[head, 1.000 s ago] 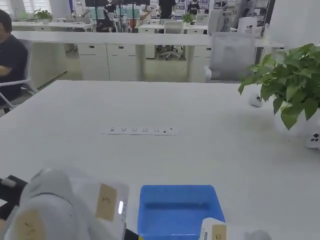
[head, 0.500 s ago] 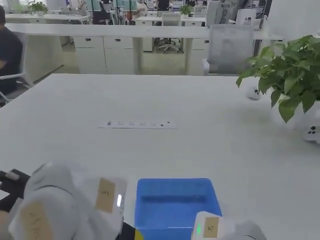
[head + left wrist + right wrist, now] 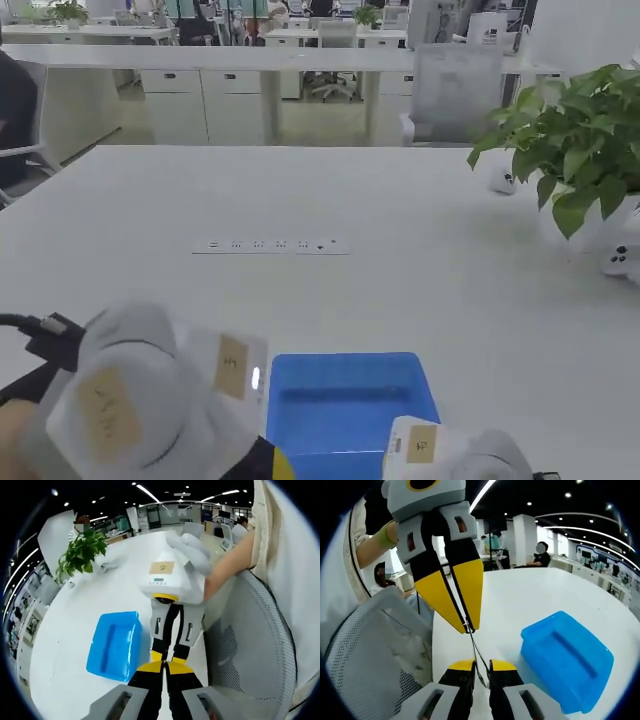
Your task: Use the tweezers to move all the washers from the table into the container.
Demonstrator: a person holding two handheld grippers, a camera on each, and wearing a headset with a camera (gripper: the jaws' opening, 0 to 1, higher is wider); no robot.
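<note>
The blue container (image 3: 345,400) (image 3: 115,645) (image 3: 567,665) stands open on the white table near its front edge. The thin metal tweezers (image 3: 470,640) run between my two grippers, which face each other tip to tip beside the container. My left gripper (image 3: 468,626) (image 3: 164,669) has its yellow fingers (image 3: 452,590) shut on the tweezers' middle. Around the tweezers' lower end, my right gripper (image 3: 481,672) (image 3: 166,656) is shut. The head view has the left gripper's body (image 3: 130,400) at bottom left and the right one's (image 3: 450,450) at the bottom edge.
A power strip (image 3: 270,245) is set into the table's middle. A potted plant (image 3: 570,160) and small white devices (image 3: 620,262) stand at the right. A mesh chair back (image 3: 250,650) (image 3: 370,645) is close behind the grippers. People sit at desks farther back.
The head camera has tilted a little. The left gripper's body has shifted slightly up and right in the head view; the container has stayed put.
</note>
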